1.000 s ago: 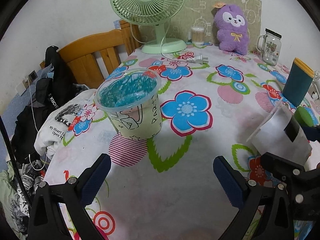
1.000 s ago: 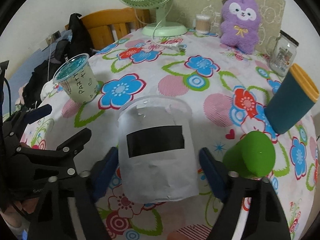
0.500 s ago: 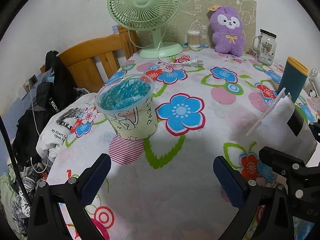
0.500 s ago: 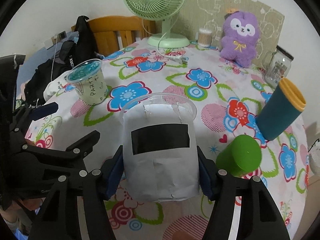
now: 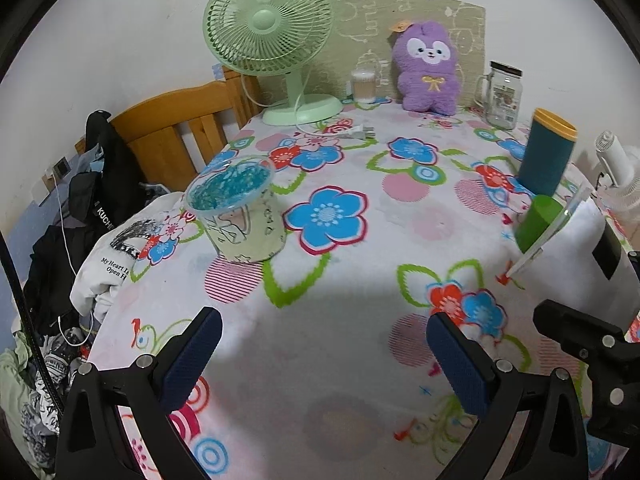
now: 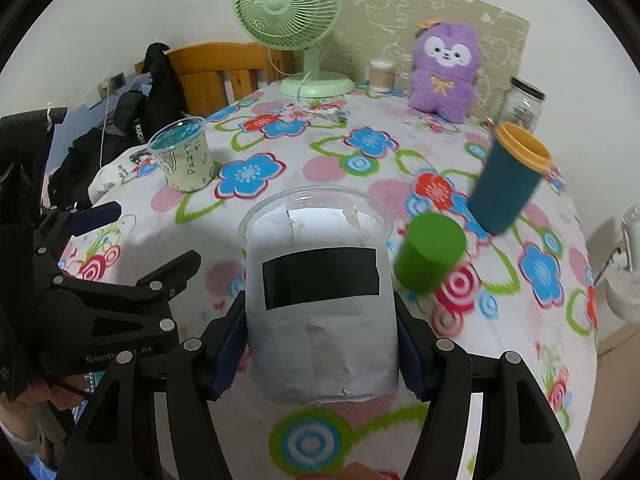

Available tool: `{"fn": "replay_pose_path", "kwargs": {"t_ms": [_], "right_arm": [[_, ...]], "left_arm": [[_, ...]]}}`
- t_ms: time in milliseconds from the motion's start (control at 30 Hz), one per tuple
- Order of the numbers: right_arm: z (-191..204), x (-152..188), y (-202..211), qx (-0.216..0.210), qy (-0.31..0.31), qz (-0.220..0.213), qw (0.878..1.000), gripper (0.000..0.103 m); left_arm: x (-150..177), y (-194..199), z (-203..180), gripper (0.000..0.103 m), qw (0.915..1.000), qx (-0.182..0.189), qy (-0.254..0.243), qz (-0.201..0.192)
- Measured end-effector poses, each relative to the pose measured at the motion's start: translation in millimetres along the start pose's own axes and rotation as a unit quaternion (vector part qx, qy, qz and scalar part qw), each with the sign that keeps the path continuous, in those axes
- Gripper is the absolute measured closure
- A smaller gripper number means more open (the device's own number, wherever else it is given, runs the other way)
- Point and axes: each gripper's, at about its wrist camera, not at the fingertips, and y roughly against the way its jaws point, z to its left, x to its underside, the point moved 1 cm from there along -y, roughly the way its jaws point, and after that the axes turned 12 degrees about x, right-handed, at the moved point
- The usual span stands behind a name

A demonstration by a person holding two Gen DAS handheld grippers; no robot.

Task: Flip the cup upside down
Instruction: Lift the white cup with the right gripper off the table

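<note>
A clear plastic cup wrapped in white paper with a black tape strip (image 6: pixel 320 300) stands mouth up between my right gripper's (image 6: pixel 320 348) blue pads, which are shut on its sides; it hangs lifted above the tablecloth. The same cup shows at the right edge of the left wrist view (image 5: pixel 576 248). My left gripper (image 5: pixel 320 356) is open and empty above the near part of the table, left of the held cup; it also shows in the right wrist view (image 6: pixel 120 256).
The flowered table (image 5: pixel 340 280) holds a pale green cup with blue filling (image 5: pixel 240 212), a green cup upside down (image 6: pixel 430 256), a teal cup with yellow rim (image 6: pixel 508 184), a green fan (image 5: pixel 280 40), a purple plush (image 5: pixel 428 64) and a glass jar (image 5: pixel 502 94). A wooden chair (image 5: pixel 176 136) stands left.
My right gripper has closed on the white-wrapped cup and lifted it off the table. My left gripper has stayed open and drawn back a little.
</note>
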Motion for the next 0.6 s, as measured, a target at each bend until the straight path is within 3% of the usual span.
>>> {"fn": "replay_pose_path", "kwargs": {"t_ms": [600], "right_arm": [[-47.0,75.7,37.0,0.052,-0.043,0.030,0.997,0.035]], "left_arm": [[32.3,17.5,-66.7,0.000,0.9978,0.043,-0.049,0.013]]}}
